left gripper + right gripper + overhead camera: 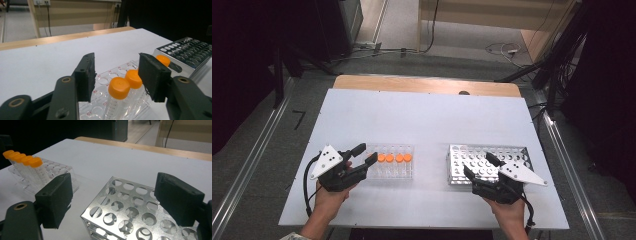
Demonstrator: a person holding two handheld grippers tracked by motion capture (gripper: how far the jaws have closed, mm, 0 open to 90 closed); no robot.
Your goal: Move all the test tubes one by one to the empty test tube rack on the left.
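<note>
Reaching toward the clear rack (391,170), I have my left gripper (364,154) with its jaws apart and nothing between them, lined up on the nearest orange-capped tube (117,96), I think to lift it out. The tubes stand upright in a row, long axis vertical, caps up. My right gripper (479,168) waits wide apart at the near corner of the metal rack (130,212), probably to steady it.
</note>
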